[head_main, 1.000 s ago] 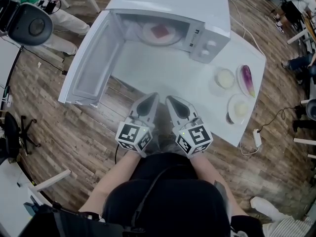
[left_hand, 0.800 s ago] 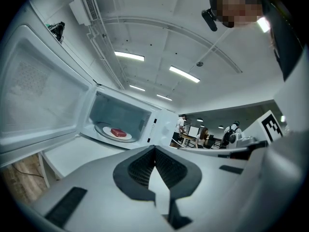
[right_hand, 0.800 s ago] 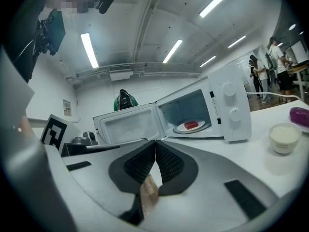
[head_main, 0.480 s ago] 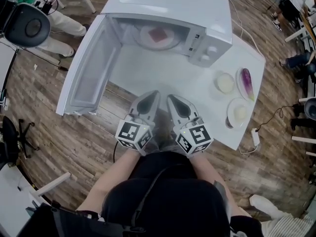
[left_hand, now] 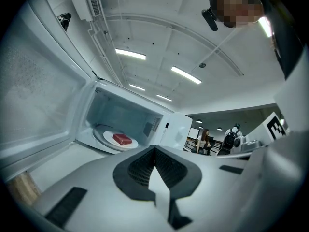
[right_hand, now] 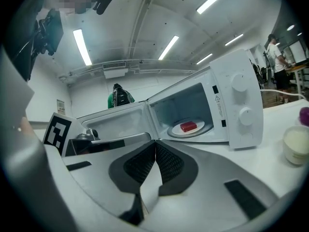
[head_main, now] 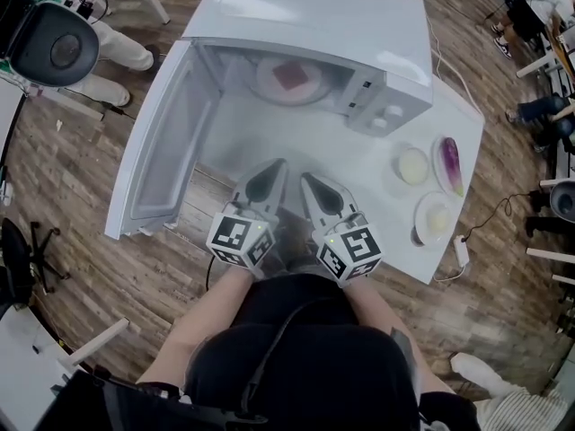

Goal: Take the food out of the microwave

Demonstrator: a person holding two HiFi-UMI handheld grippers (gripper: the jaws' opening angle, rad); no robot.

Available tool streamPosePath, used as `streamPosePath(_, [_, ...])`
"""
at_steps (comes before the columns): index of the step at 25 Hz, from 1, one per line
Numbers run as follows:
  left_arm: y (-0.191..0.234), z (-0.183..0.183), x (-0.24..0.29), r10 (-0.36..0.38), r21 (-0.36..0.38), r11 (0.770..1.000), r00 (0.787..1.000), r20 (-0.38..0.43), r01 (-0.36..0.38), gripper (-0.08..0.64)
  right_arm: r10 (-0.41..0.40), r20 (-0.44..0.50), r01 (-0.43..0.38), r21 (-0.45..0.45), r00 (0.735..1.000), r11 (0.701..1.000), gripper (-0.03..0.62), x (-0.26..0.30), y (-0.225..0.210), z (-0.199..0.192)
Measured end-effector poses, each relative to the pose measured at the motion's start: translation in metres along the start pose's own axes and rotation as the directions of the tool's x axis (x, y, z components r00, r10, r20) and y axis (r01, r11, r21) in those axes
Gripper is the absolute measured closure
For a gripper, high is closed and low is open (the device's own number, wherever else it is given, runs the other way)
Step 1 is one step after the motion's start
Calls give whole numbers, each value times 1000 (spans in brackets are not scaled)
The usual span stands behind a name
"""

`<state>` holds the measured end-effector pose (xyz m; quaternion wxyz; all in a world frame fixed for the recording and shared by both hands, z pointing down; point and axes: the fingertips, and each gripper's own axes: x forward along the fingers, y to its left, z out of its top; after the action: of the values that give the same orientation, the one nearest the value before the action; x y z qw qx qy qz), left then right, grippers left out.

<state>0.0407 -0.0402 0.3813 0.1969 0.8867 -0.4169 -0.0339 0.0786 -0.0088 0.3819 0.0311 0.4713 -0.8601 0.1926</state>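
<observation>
A white microwave [head_main: 359, 25] stands at the back of the white table [head_main: 359, 182] with its door [head_main: 166, 142] swung wide to the left. Inside it, a red block of food [head_main: 291, 75] lies on a white plate [head_main: 269, 79] on the turntable. The left gripper view shows the same food [left_hand: 122, 139] ahead and left, and the right gripper view shows the food [right_hand: 188, 126] ahead and right. My left gripper [head_main: 275, 167] and right gripper [head_main: 305, 180] are side by side over the table's near edge, well short of the cavity. Both are shut with nothing between them.
Right of the microwave stand a small bowl of cream stuff [head_main: 412, 165], a plate with a purple item [head_main: 449, 164] and a plate with pale food [head_main: 437, 214]. A power strip [head_main: 463, 251] hangs off the table's right edge. The open door juts over the wooden floor.
Both grippers have moved a little forward over the table's near edge toward the open microwave. Their jaws have stayed shut, and the food has not moved.
</observation>
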Motion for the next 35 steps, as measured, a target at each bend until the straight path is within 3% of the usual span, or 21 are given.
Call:
streamPosePath(13, [38,5,23,-16,-28,999,999,-31,16,549,-46,-44,47,35,998,998,572,41,-12,0])
streamPosePath(23, [65,4,36,-5,-43,999,999,-46,3,549,-23,-83,26,44,996,999,572,76,-12,-1])
streamPosePath(28, [69,9,41,-44,-33,998,999,-21,44,549,-47,-96,54,69,994,996,572,92,-23,-1])
streamPosePath(35, [82,-2,50,-37,-57,998,999,-34,35,549,-80,-113,91,90,990,992,572,109,-40,1])
